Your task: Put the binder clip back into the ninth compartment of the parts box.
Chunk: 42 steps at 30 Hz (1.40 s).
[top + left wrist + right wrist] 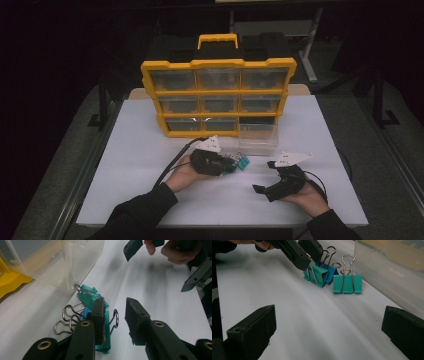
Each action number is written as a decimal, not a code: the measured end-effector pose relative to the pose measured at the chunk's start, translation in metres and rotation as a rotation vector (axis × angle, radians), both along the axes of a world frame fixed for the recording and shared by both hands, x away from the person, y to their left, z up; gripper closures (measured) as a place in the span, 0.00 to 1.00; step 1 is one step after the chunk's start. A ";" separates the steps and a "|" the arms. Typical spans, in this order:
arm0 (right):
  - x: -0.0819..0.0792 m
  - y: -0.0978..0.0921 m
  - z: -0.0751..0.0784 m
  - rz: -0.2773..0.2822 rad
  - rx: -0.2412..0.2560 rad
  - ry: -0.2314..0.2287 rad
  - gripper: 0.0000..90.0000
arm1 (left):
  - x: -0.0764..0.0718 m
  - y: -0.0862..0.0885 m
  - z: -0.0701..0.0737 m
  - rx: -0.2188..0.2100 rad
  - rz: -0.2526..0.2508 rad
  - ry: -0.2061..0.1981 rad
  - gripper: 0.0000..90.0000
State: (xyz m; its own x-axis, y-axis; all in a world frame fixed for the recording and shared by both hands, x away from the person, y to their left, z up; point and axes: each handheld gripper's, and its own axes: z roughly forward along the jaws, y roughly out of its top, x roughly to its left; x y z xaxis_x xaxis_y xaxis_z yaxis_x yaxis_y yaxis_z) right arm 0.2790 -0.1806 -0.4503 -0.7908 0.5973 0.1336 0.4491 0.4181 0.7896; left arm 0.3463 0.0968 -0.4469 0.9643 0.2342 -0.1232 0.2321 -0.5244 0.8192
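Observation:
Three binder clips lie in a cluster on the white table [150, 150] in front of a clear plastic drawer [257, 140]. In the right gripper view they are a teal clip [318, 275], a blue clip [331, 270] behind it and a second teal clip [347, 284] standing apart. My left gripper [115, 303] is open over the first teal clip [106, 325]. One jaw rests against its body, and a wire handle [115, 317] lies in the gap. My right gripper [329, 315] is wide open and holds nothing. It sits low over the table, a short way from the clips.
A yellow organizer [218, 95] with clear drawers stands at the table's back. Its bottom-right slot is vacant, and the pulled-out drawer [392, 270] stands in front of it. The table's near edge runs just behind both hands.

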 end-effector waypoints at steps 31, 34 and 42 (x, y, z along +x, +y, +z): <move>-0.001 0.000 0.000 0.010 0.000 0.002 0.00 | -0.001 0.002 -0.001 -0.005 0.005 0.033 0.99; -0.001 0.000 0.000 0.008 -0.002 0.000 0.00 | -0.001 0.003 0.002 -0.013 0.004 0.035 0.99; -0.001 -0.001 -0.002 0.003 -0.014 -0.011 0.00 | 0.001 0.010 0.010 -0.027 -0.002 0.038 0.99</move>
